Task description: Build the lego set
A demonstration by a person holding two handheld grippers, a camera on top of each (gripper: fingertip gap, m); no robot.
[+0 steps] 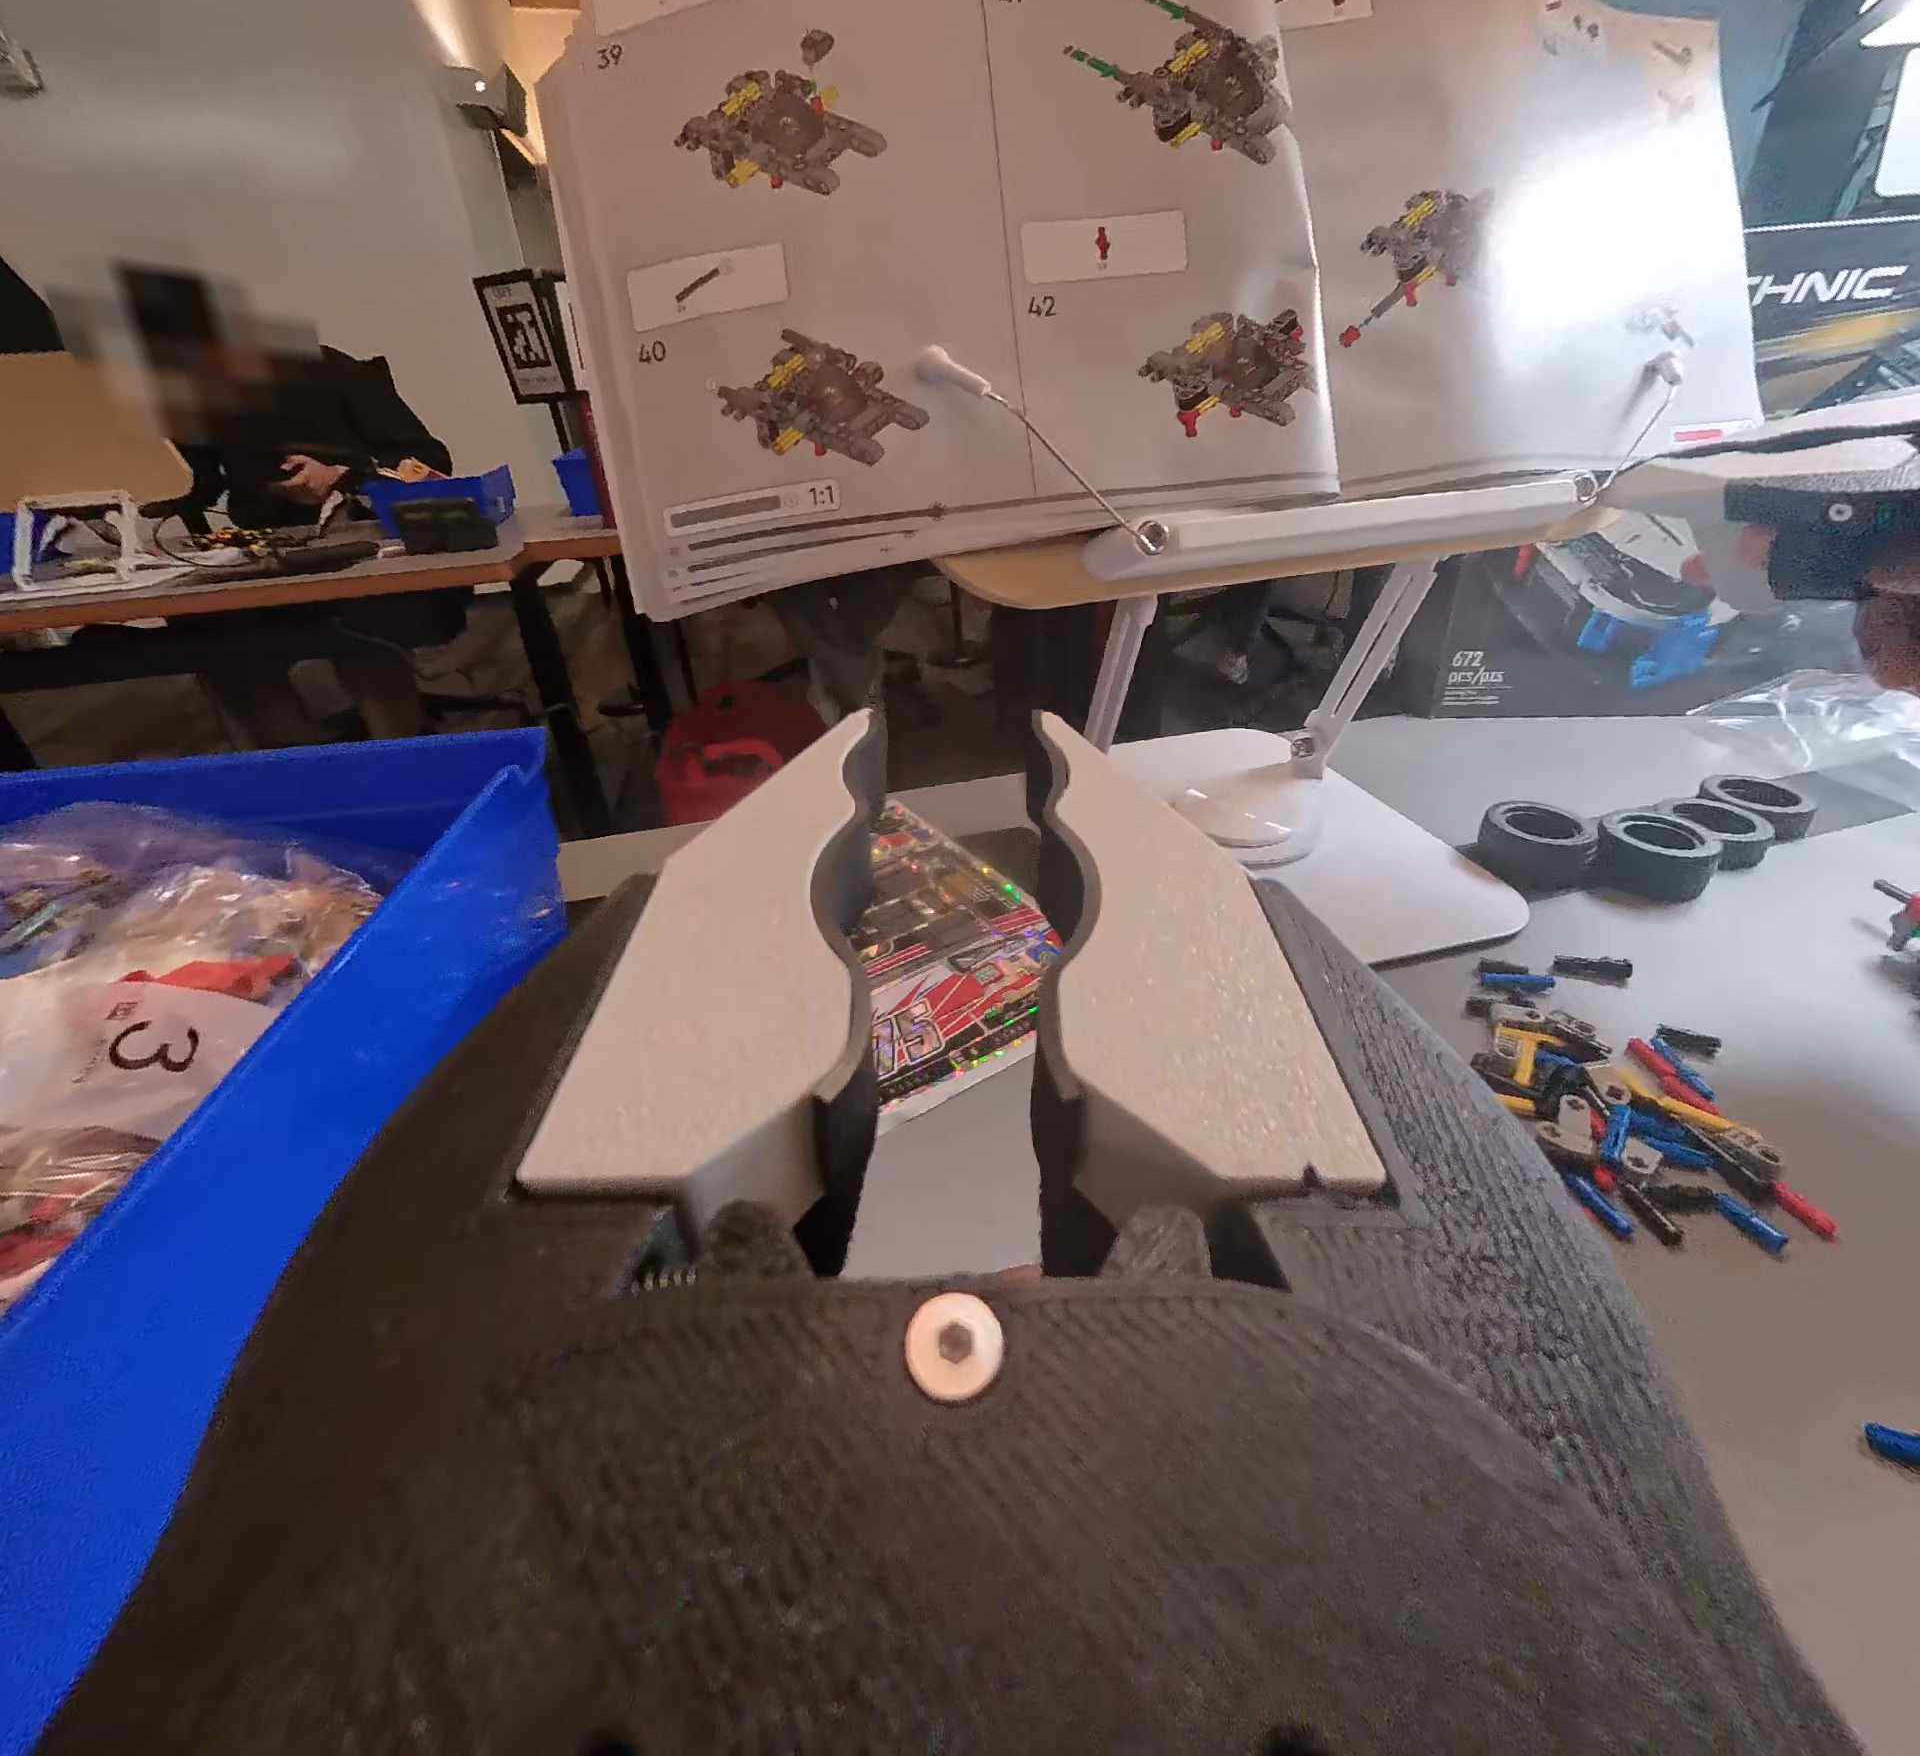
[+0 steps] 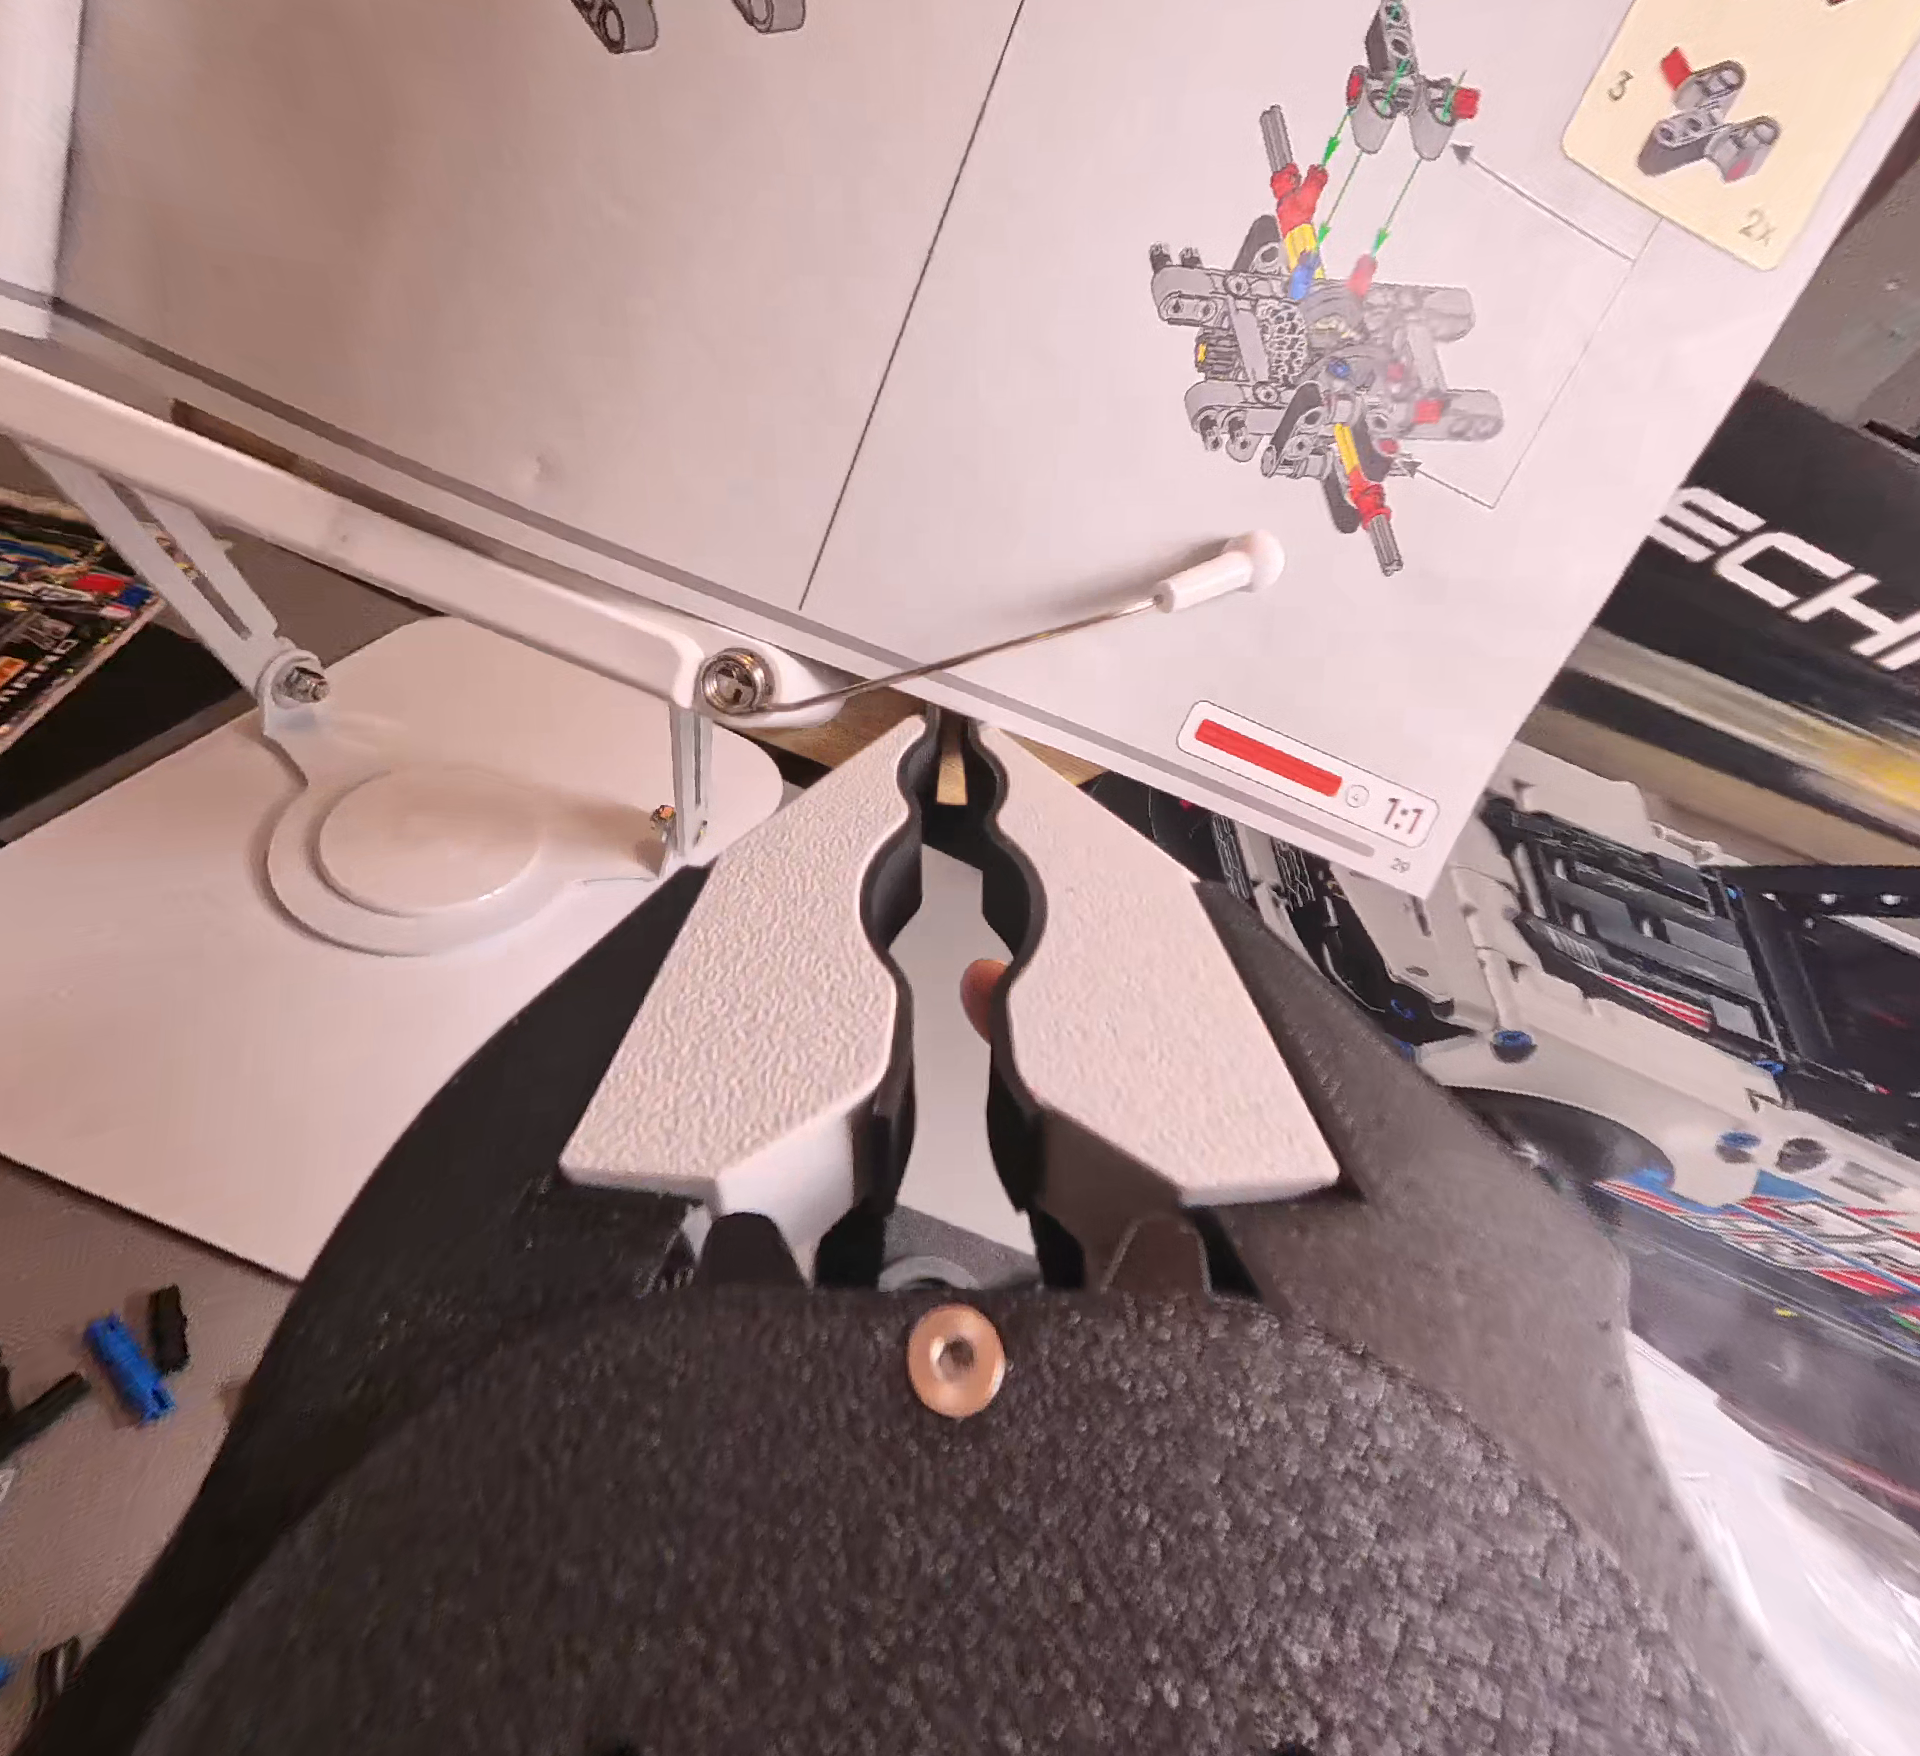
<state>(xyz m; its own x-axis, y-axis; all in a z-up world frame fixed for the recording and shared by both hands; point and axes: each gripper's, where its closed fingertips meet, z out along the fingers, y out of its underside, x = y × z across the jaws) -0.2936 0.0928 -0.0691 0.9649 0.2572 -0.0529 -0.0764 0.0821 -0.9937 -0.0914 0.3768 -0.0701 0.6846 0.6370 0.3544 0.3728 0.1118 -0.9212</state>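
Observation:
The open instruction booklet [image 1: 935,252] rests on a white stand [image 1: 1351,875], held by wire page clips. My left gripper [image 1: 956,750] is open and empty, above a shiny sticker sheet [image 1: 935,979] on the table. My right gripper [image 2: 948,735] is closed at the lower edge of the booklet's right page [image 2: 1039,356], which looks lifted and tilted. It also shows at the far right of the left wrist view [image 1: 1829,522]. Loose pins and beams [image 1: 1631,1124] lie on the table to the right. Several black tyres [image 1: 1652,839] sit behind them.
A blue bin [image 1: 312,1135] with bagged parts [image 1: 156,979] stands on the left. The set's box [image 2: 1662,979] stands behind the stand on the right. The stand's base [image 2: 156,1031] covers the table's middle. A person [image 1: 312,449] sits at a far table. Across from one pair of fingers to the other is roughly 35 cm.

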